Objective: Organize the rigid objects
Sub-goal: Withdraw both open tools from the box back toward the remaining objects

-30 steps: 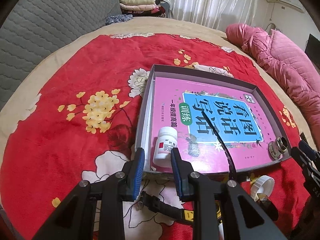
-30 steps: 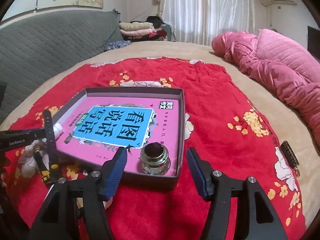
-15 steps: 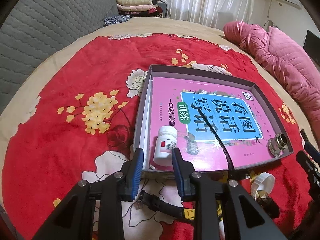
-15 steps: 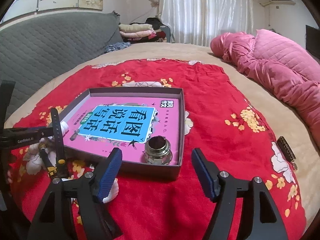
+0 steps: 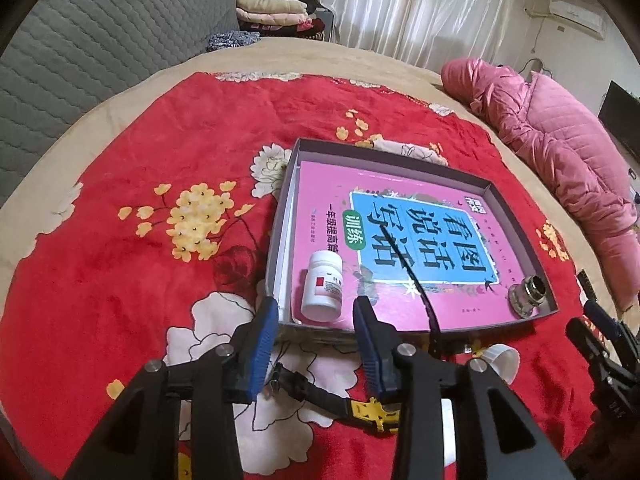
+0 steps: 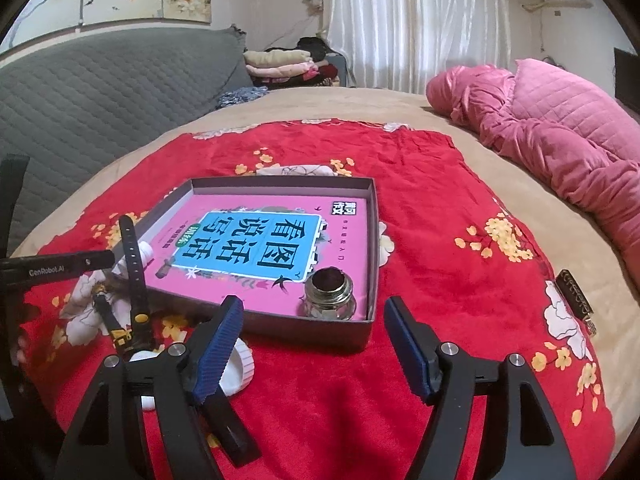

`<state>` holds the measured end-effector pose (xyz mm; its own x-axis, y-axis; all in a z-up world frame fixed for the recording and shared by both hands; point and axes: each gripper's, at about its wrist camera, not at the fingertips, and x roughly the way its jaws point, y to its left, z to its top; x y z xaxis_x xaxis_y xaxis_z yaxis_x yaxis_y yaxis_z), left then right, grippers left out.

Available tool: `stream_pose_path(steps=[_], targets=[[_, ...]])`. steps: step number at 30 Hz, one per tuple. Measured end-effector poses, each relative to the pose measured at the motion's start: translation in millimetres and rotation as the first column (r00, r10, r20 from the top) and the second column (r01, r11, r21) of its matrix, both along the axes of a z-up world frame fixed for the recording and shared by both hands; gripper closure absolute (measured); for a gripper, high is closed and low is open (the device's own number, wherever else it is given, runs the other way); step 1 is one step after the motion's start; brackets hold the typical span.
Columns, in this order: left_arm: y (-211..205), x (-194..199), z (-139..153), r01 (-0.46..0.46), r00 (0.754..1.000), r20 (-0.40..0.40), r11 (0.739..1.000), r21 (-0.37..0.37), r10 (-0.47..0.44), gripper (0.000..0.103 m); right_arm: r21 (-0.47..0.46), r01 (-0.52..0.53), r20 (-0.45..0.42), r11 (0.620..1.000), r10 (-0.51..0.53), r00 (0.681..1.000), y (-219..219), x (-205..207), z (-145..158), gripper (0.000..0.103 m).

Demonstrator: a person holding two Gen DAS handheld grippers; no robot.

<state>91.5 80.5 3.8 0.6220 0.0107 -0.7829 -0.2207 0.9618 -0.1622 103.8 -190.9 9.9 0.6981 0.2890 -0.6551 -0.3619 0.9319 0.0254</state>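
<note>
A white pill bottle (image 5: 322,286) lies on the pink book (image 5: 420,220) in the near left corner of the dark tray (image 5: 400,160). My left gripper (image 5: 316,320) hovers just behind it. Its jaws are opening, the bottle's base sits between the tips, and the pads do not touch it. A glass ink bottle (image 6: 330,298) stands in the tray's (image 6: 280,182) near right corner. My right gripper (image 6: 313,312) stands open before that corner, with nothing between its pads (image 6: 218,344).
A white cap (image 6: 240,364) and a black strap with yellow ends (image 6: 134,276) lie on the red floral blanket in front of the tray. A dark clip (image 6: 576,292) lies far right. A pink quilt (image 6: 560,140) and a grey headboard border the bed.
The left jaws have spread wider around the white bottle, which stays lying in the tray. The right jaws have widened and drawn back a little from the ink bottle.
</note>
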Motion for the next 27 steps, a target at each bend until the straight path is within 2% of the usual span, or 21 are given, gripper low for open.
stream_pose_path(steps=[22,27], targets=[[12,-24,34,-0.020,0.996,0.087,0.998,-0.064,0.025,0.062,0.031,0.001,-0.011,1.000,-0.001,1.000,-7,-8,6,0.029],[14,-30,41,-0.023,0.994,0.102,0.999,-0.049,0.028,0.062,0.029,-0.009,-0.005,1.000,0.010,1.000,-6,-13,9,0.028]])
